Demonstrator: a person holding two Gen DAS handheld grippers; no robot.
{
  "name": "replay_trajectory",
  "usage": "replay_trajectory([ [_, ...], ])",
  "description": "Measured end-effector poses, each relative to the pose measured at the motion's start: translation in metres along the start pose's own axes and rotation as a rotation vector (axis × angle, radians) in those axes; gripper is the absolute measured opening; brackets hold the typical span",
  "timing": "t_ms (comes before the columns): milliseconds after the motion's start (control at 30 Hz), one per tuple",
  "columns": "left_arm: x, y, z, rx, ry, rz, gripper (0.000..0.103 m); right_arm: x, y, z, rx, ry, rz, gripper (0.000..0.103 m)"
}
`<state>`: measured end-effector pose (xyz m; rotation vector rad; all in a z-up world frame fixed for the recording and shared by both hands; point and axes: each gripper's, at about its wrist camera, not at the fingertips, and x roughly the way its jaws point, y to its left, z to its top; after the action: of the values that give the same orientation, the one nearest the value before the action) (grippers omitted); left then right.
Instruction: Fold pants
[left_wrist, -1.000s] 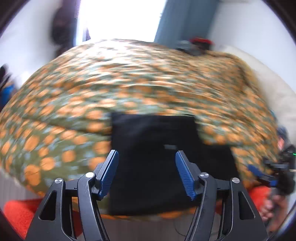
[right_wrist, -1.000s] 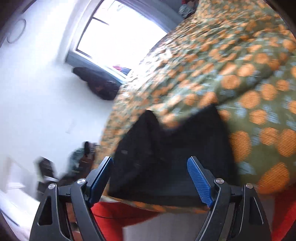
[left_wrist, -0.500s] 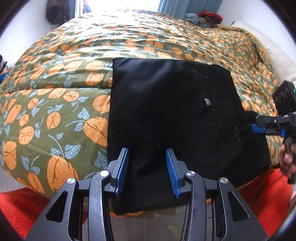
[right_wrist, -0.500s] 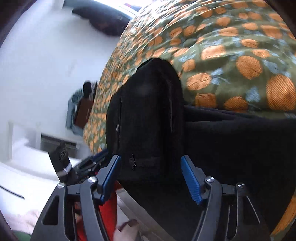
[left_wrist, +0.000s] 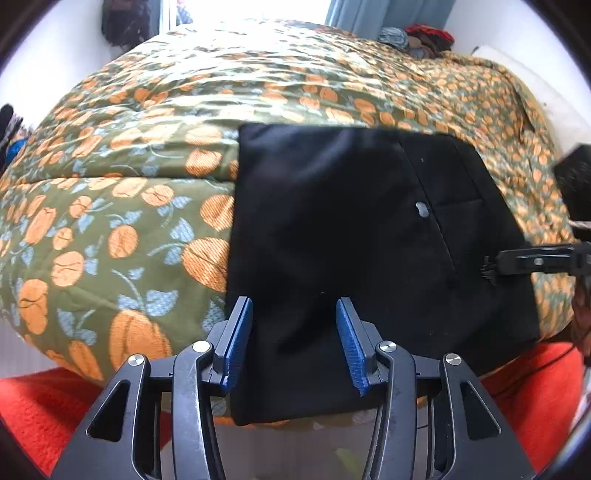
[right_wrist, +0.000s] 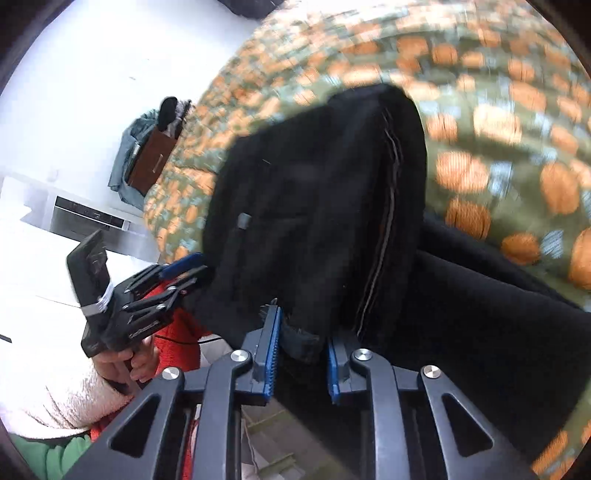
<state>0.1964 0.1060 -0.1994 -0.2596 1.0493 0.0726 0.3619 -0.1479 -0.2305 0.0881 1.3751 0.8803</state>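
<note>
No text, label, brand, number or sign can be read in either view; nothing printed or written shows clearly enough to make out.

A home bedroom, as I see it through the rig: a bed under an orange-and-green floral quilt (left_wrist: 147, 206) fills the view ahead of the jaws. Beyond it, a bright window (left_wrist: 251, 11) with a blue curtain (left_wrist: 369, 16). Loose clothes (left_wrist: 417, 35) lie heaped at the bed's far right corner. A red blanket (left_wrist: 48, 413) shows below the jaws.
</note>
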Motion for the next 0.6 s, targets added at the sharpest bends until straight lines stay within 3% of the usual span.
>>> replay_trajectory([
  [100, -0.029, -0.001, 0.012, -0.013, -0.059, -0.043, 0.052, -0.041, 0.018, -0.003, -0.015, -0.106, 0.048, 0.02],
  [167, -0.047, -0.007, 0.017, -0.002, -0.099, -0.063, 0.06, -0.072, 0.026, -0.015, -0.025, -0.166, 0.053, 0.019],
  [333, -0.066, -0.032, 0.018, 0.067, -0.128, -0.126, 0.062, -0.135, 0.0, -0.073, 0.042, -0.252, 0.039, 0.019],
  [433, -0.045, -0.054, 0.005, 0.118, -0.087, -0.13, 0.062, -0.135, -0.047, -0.111, 0.2, -0.256, -0.022, 0.02],
  [500, -0.027, -0.067, -0.003, 0.141, -0.039, -0.132, 0.062, -0.108, -0.078, -0.132, 0.307, -0.198, -0.175, 0.022],
  [600, -0.007, -0.083, -0.014, 0.202, 0.005, -0.072, 0.062, -0.095, -0.097, -0.152, 0.365, -0.222, -0.21, 0.043],
])
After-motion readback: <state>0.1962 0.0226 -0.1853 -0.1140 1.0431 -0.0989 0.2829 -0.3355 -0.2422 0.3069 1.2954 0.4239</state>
